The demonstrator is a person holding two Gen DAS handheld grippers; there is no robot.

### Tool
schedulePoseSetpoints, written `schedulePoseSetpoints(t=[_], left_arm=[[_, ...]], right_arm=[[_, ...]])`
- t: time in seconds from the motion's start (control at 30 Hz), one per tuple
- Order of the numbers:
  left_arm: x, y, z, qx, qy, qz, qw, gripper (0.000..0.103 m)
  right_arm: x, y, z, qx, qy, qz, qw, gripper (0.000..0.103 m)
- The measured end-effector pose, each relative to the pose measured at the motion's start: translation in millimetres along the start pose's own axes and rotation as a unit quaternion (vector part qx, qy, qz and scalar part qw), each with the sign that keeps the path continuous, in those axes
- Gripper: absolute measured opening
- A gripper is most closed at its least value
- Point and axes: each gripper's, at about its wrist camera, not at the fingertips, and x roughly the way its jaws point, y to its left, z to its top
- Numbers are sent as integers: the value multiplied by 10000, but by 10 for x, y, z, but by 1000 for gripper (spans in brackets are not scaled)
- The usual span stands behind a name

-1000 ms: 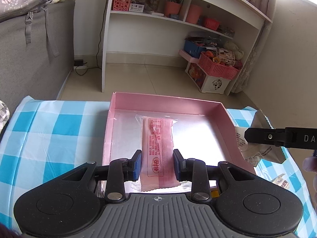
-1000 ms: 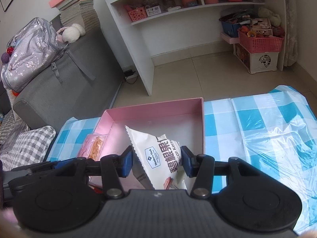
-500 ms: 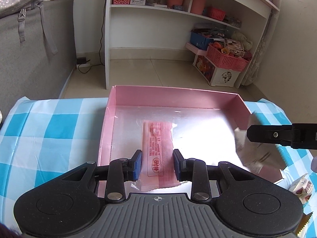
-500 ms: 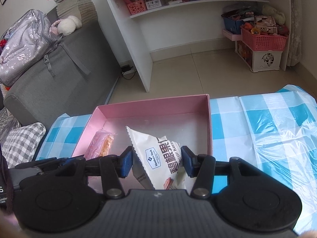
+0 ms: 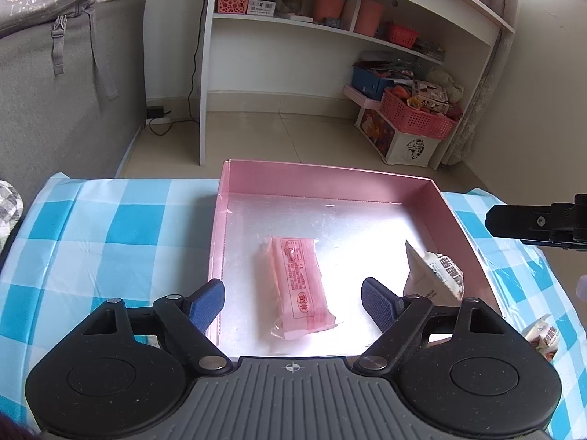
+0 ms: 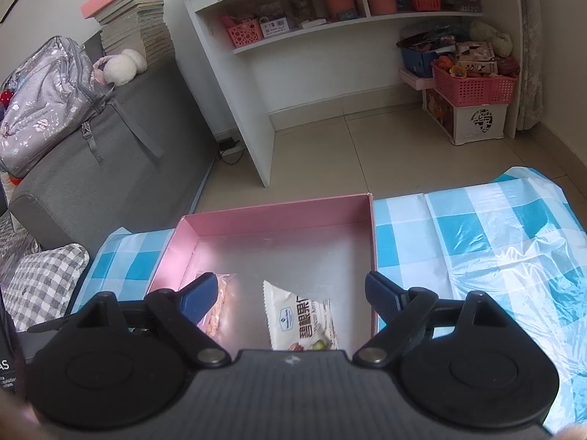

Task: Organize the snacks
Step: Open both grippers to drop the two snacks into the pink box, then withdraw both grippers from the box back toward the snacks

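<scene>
A pink box (image 5: 330, 179) with a silvery floor sits on the blue checked tablecloth. A pink snack bar packet (image 5: 299, 286) lies flat in it, between the spread fingers of my left gripper (image 5: 293, 302), whose jaws are opening and touch nothing. A white nut packet (image 6: 299, 319) lies on the box floor (image 6: 293, 256) between the fingers of my right gripper (image 6: 290, 295), whose jaws are opening too, clear of the packet. The same white packet (image 5: 434, 275) shows at the box's right wall in the left wrist view, below a right gripper finger (image 5: 532, 222).
Another small snack packet (image 5: 543, 333) lies on the cloth right of the box. Beyond the table stand a grey sofa (image 6: 110, 139) with a backpack (image 6: 47, 95), a white shelf desk (image 5: 330, 36) and red baskets (image 6: 473, 84) on the floor.
Both grippers opened and let go: the pink packet now lies flat in the box, and the white packet dropped onto the box floor.
</scene>
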Motion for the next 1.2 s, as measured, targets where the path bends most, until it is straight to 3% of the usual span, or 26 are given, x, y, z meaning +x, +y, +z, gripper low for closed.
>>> schedulePoseSetpoints(t=[0.33, 0.77, 1.2], left_arm=[[-534, 53, -137, 6, -11, 34, 10000, 91], [-997, 241, -740, 22, 281, 350, 9990, 95], [-1188, 393, -1180, 197, 223, 429, 9986, 96]], right_arm=[[-364, 130, -153, -236, -61, 9, 9997, 96], [-666, 381, -633, -582, 99, 142, 9982, 101], [-727, 584, -1091, -869, -40, -6, 9962, 103]])
